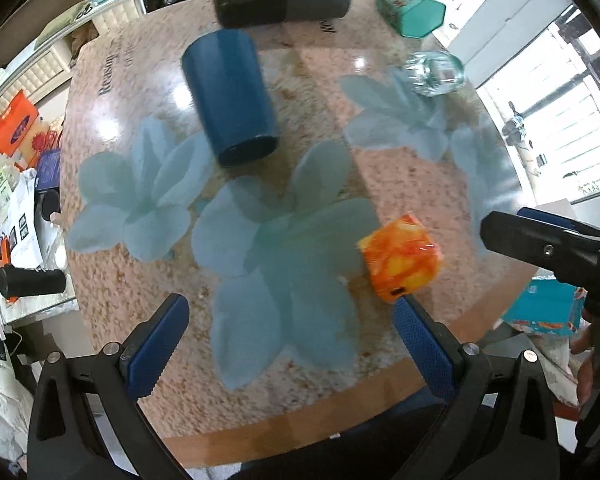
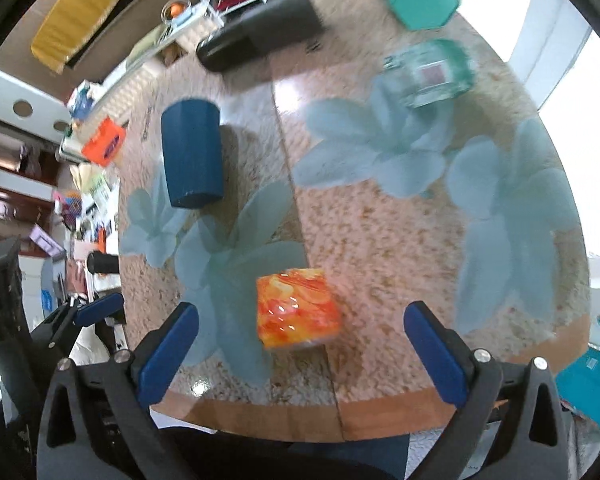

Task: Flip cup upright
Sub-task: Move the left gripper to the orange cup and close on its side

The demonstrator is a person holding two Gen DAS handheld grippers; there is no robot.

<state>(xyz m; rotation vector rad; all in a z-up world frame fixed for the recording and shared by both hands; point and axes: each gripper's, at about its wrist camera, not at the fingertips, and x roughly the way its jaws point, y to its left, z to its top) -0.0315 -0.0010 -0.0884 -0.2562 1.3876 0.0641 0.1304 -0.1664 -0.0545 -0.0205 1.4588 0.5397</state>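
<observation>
A dark blue cup (image 1: 230, 98) lies on its side on the flower-patterned table (image 1: 292, 240), its mouth toward me; it also shows in the right wrist view (image 2: 191, 156). A clear glass cup (image 1: 434, 72) lies on its side at the far right, and shows in the right wrist view (image 2: 430, 74). My left gripper (image 1: 292, 340) is open and empty above the table's near edge. My right gripper (image 2: 302, 354) is open and empty, just short of an orange packet (image 2: 298, 314). The right gripper also shows at the right of the left wrist view (image 1: 540, 240).
The orange packet (image 1: 400, 264) sits near the front right. A black cylinder (image 1: 282, 0) lies at the far edge. A teal hexagonal tin (image 1: 410, 4) lies at the far right. Cluttered shelves and boxes stand left of the table.
</observation>
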